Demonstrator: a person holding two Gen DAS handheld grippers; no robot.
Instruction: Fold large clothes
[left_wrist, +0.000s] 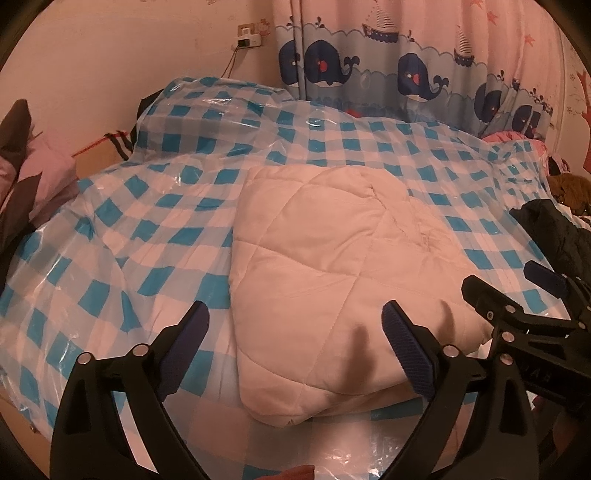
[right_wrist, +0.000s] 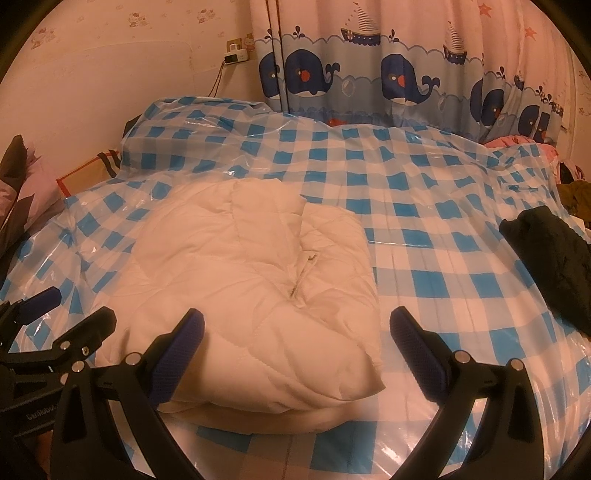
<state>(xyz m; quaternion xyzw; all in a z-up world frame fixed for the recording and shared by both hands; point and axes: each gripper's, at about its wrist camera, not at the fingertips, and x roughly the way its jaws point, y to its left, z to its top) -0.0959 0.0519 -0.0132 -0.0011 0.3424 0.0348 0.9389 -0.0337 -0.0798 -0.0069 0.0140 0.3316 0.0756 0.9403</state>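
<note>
A white quilted jacket (left_wrist: 325, 266) (right_wrist: 251, 266) lies folded into a thick bundle on the blue-and-white checked plastic sheet (left_wrist: 129, 240) (right_wrist: 443, 229) that covers the bed. My left gripper (left_wrist: 295, 314) hovers over the bundle's near edge, open wide, with nothing pressed between its blue pads. Over the bundle's near right corner my right gripper (right_wrist: 297, 317) is also open wide and empty. Each gripper shows in the other's view: the right gripper (left_wrist: 513, 288) at the right edge, the left gripper (right_wrist: 74, 310) at the left edge.
A dark garment (left_wrist: 554, 236) (right_wrist: 546, 254) lies on the sheet at the right. Pillows (left_wrist: 29, 173) are piled at the left. A whale-print curtain (left_wrist: 369, 66) and a wall with a socket (left_wrist: 249, 35) stand behind the bed.
</note>
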